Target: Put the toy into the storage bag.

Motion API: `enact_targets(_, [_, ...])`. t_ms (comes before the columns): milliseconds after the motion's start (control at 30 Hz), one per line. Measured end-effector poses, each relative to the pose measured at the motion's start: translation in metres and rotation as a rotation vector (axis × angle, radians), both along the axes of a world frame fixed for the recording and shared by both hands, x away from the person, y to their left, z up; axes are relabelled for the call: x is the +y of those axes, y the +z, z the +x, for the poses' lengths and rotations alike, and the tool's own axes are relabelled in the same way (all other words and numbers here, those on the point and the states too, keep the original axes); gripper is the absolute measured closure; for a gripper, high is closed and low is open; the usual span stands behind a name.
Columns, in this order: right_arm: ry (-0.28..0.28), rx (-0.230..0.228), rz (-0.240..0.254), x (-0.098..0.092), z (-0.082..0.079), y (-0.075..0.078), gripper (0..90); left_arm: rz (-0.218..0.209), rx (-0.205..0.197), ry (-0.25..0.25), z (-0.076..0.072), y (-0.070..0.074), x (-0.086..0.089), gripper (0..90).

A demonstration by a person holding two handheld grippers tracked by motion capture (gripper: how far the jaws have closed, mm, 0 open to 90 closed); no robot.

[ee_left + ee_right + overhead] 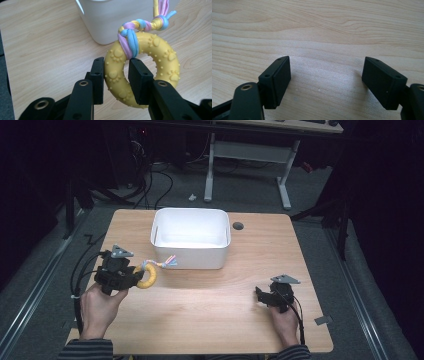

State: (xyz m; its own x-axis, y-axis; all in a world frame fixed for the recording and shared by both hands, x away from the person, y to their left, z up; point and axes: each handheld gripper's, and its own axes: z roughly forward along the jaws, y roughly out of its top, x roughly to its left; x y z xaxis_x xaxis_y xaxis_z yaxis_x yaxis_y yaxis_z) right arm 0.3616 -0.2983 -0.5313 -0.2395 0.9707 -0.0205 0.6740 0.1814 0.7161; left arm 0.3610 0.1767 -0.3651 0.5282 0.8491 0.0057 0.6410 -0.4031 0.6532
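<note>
A yellow ring toy (160,62) with paw-print bumps has a pink, blue and yellow rope (135,32) knotted on it. My left gripper (115,77) is shut on the ring's near side, one jaw outside it and one through its hole. In the high view the left gripper (136,279) holds the ring toy (148,276) above the table's left side, the rope tail (167,262) pointing at the white bin (191,256). My right gripper (260,295) rests low at the right front. In its own view the right gripper (326,82) stands open over bare wood.
The wooden table (210,320) has a cable hole (238,225) behind the bin's right corner. Cables trail off the left edge (80,270). A desk frame (247,155) stands on the floor beyond the table.
</note>
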Motion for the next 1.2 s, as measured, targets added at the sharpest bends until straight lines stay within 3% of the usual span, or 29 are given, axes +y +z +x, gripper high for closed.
enact_targets(600, [0.000,0.000,-0.001,0.000,0.000,0.000,23.3,-0.012,0.012,-0.036,0.023,0.021,-0.017,66.5])
enact_targets(1200, [0.000,0.000,-0.001,0.000,0.000,0.000,23.2,-0.025,0.026,-0.068,0.048,0.032,-0.034,66.6])
